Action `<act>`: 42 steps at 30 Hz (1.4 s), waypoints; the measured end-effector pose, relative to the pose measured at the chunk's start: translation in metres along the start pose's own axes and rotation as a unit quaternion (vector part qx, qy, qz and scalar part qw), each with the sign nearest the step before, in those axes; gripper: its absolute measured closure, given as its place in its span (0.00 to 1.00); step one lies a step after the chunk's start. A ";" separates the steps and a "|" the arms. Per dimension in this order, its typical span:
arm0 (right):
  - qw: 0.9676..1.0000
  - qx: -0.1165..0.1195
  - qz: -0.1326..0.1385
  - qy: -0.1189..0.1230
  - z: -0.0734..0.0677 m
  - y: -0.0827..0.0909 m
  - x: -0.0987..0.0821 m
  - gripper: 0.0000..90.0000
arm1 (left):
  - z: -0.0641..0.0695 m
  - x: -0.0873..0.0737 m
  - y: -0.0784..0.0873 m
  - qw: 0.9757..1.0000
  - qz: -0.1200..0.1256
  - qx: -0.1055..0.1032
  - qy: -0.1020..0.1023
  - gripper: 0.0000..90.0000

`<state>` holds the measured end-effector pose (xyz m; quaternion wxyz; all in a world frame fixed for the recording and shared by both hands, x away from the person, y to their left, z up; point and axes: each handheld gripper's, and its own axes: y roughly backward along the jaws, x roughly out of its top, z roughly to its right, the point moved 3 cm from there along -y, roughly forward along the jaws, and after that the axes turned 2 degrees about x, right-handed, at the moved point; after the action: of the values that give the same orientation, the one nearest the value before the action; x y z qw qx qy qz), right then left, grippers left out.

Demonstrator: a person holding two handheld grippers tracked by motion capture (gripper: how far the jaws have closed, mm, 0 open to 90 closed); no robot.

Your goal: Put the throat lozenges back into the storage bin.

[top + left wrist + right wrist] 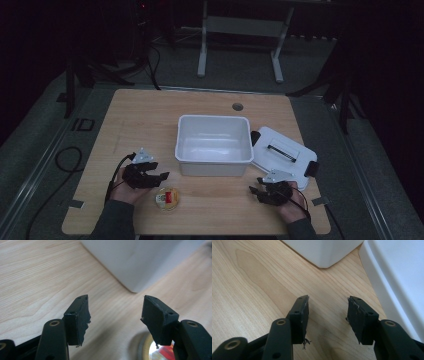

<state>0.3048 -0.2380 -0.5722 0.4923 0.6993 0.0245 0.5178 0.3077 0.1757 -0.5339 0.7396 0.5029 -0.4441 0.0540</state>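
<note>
- High view: wooden table (150, 115), a white bin (214, 145) at centre, open-topped and empty as far as I can see. Its white lid (282, 152), with black clips, lies flat just right of the bin, touching or nearly so.
- High view: a small round container (167, 198), clear with red contents, sits on the table in front of the bin's left corner, just right of the left gripper (159, 176). The right gripper (256, 190) rests near the lid's front edge.
- Left gripper view: the jaws stand apart with bare table between them, gripping nothing. The round container (156, 350) peeks in at lower right, beneath the right-hand jaw; the bin's (140, 262) corner is ahead.
- Right gripper view: the jaws are spread, nothing between them. Bin (322, 251) corner ahead, lid (397, 277) edge alongside at right.
- Judgement: the pick has not begun; likely step is approaching the round container to load it into the bin. Next move calls for swinging the left gripper over it and lowering, jaws straddling the rim.
</note>
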 end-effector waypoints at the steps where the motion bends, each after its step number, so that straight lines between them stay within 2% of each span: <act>1: 1.000 0.000 0.000 0.000 0.000 0.000 0.000 0.57 | 0.000 0.000 0.000 1.000 0.000 0.000 0.000 0.42; 5: 1.000 0.007 0.005 -0.008 0.001 0.000 -0.001 0.55 | 0.008 0.006 0.012 0.999 -0.017 -0.003 -0.027 0.37; 8: 1.000 0.010 0.011 -0.012 0.002 -0.001 -0.003 0.54 | 0.012 0.007 0.015 0.998 -0.038 -0.003 -0.049 0.34; 11: 1.000 0.011 0.013 -0.013 0.002 -0.001 -0.003 0.54 | 0.017 0.007 0.016 0.997 -0.053 -0.008 -0.061 0.31; 16: 1.000 0.011 0.016 -0.014 0.002 -0.001 -0.003 0.53 | 0.025 0.008 0.017 0.993 -0.069 -0.021 -0.091 0.25; 19: 1.000 0.011 0.017 -0.013 0.002 -0.001 -0.004 0.53 | 0.032 0.010 0.016 0.990 -0.085 -0.025 -0.108 0.22; 28: 1.000 0.016 0.024 -0.010 0.002 -0.001 -0.005 0.51 | 0.043 0.009 0.013 0.983 -0.115 -0.034 -0.141 0.19; 31: 1.000 0.016 0.025 -0.011 0.002 -0.001 -0.006 0.50 | 0.045 0.009 0.013 0.982 -0.119 -0.035 -0.145 0.19; 35: 0.999 0.017 0.025 -0.011 0.001 -0.001 -0.006 0.50 | 0.049 0.008 0.010 0.977 -0.138 -0.038 -0.161 0.19; 37: 0.999 0.017 0.026 -0.011 0.001 -0.002 -0.006 0.49 | 0.052 0.007 0.007 0.972 -0.153 -0.041 -0.176 0.19; 40: 0.999 0.017 0.026 -0.010 0.001 -0.002 -0.006 0.49 | 0.056 0.007 0.005 0.966 -0.170 -0.042 -0.192 0.19; 41: 0.999 0.017 0.026 -0.010 0.001 -0.002 -0.006 0.49 | 0.057 0.007 0.004 0.964 -0.173 -0.042 -0.195 0.19; 42: 0.999 0.018 0.026 -0.009 0.001 -0.002 -0.006 0.49 | 0.058 0.008 0.003 0.962 -0.181 -0.041 -0.202 0.19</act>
<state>0.3037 -0.2410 -0.5774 0.4663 0.7131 0.0105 0.5234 0.2758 0.1286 -0.5206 0.6523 0.5442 -0.4876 -0.2016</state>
